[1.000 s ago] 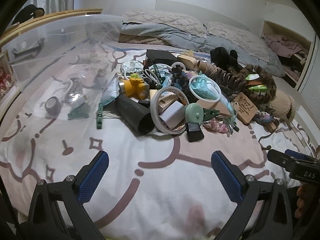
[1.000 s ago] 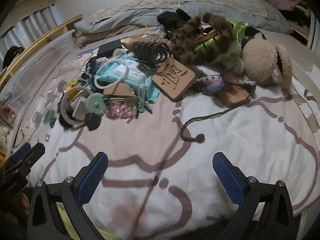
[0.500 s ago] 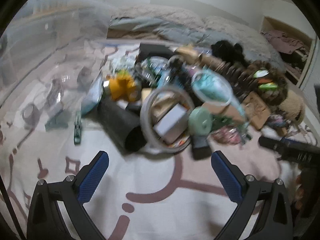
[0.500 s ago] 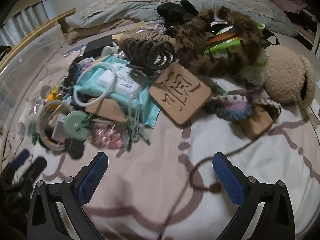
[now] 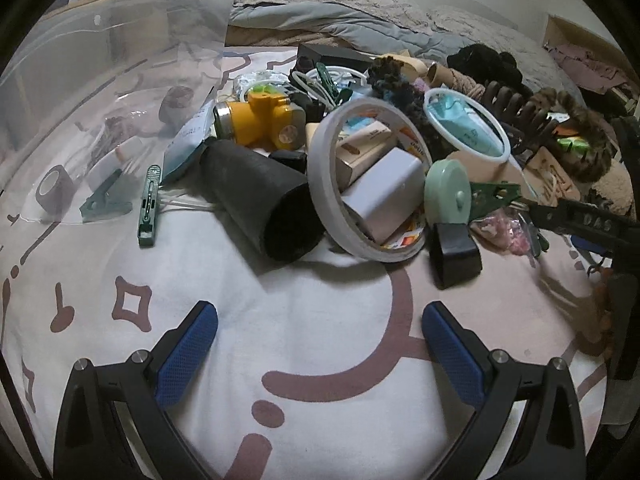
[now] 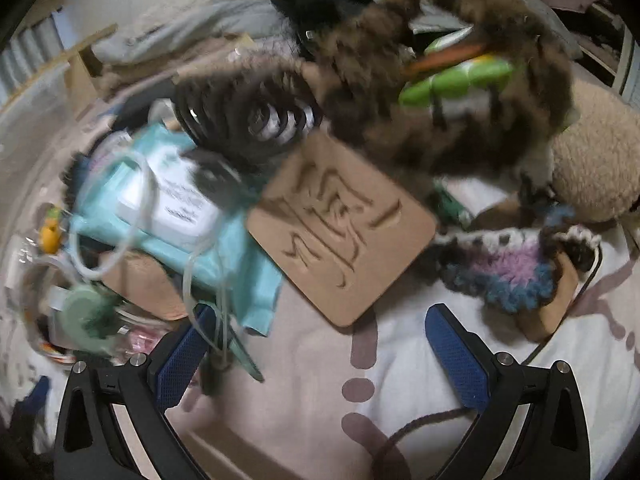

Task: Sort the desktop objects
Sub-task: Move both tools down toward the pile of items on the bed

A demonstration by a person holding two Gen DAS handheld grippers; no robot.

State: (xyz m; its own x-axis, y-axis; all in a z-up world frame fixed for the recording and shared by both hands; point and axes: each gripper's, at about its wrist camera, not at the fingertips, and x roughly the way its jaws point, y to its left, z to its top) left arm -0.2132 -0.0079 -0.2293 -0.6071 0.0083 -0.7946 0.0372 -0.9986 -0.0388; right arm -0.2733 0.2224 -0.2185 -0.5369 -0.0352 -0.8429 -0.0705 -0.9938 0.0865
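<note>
Bedspread (image 5: 304, 320) clutter sits mid-bed; both the left gripper (image 5: 320, 344) and right gripper (image 6: 316, 344) gape empty. Best straddle the wooden plaque (image 6: 340, 236) squarely by its near edge before closing.

Right wrist view is motion-blurred: label text on the teal wipes pack (image 6: 176, 208) is unreadable. At the left wrist view's right edge, the right gripper (image 5: 592, 224) is cut off.
</note>
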